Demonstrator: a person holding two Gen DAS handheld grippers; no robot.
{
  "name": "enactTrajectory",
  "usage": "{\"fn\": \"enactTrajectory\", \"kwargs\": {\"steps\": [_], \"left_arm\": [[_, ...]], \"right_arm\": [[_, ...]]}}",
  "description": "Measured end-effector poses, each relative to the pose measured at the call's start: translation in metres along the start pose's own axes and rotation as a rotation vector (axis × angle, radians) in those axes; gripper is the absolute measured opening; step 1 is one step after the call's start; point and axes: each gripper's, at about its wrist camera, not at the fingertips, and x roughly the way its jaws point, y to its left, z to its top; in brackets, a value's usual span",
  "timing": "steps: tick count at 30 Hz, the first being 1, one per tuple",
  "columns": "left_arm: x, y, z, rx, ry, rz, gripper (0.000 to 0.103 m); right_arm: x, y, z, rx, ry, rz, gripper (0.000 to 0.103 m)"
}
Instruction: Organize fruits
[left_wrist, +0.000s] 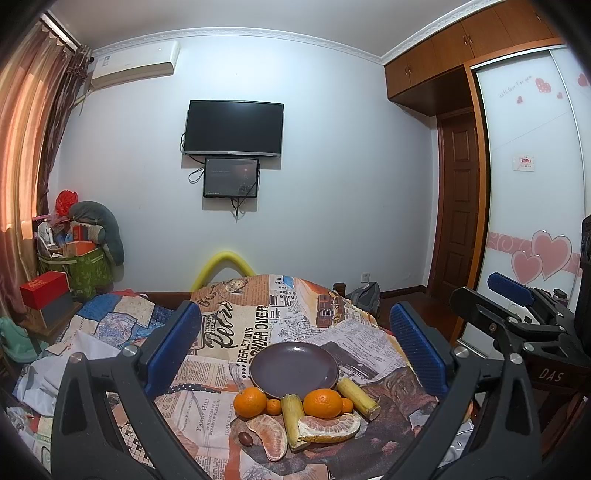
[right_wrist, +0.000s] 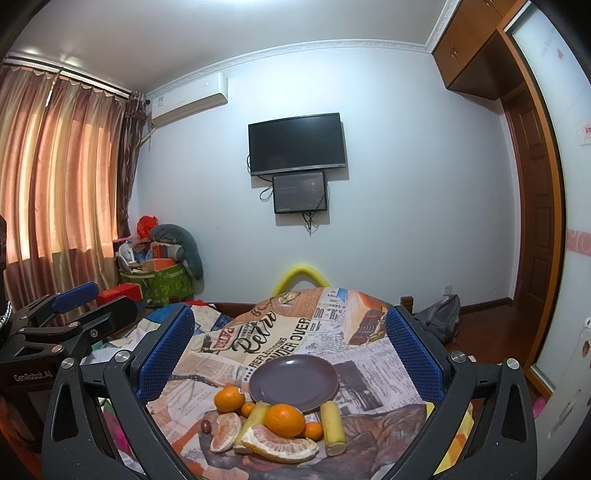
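Jaws wide on both grippers, left gripper (left_wrist: 295, 347) and right gripper (right_wrist: 290, 350), nothing held.
Fruit crowds beside the bare plate (left_wrist: 293, 367), probably awaiting loading.

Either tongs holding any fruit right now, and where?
Nothing is held. Left tongs and right tongs are both open, above the fruit and plate.

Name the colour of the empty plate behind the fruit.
Dull greyish purple plate; the left wrist view shows it best.
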Motion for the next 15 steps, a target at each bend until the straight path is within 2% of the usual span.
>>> {"fn": "enactTrajectory", "kwargs": {"steps": [15], "left_arm": [[0.0015, -0.0001, 0.0000, -0.001, 0.005, -0.001, 0.103]], "right_arm": [[0.0010, -0.0006, -0.0023, 0.000, 0.004, 0.000, 0.103]]}}
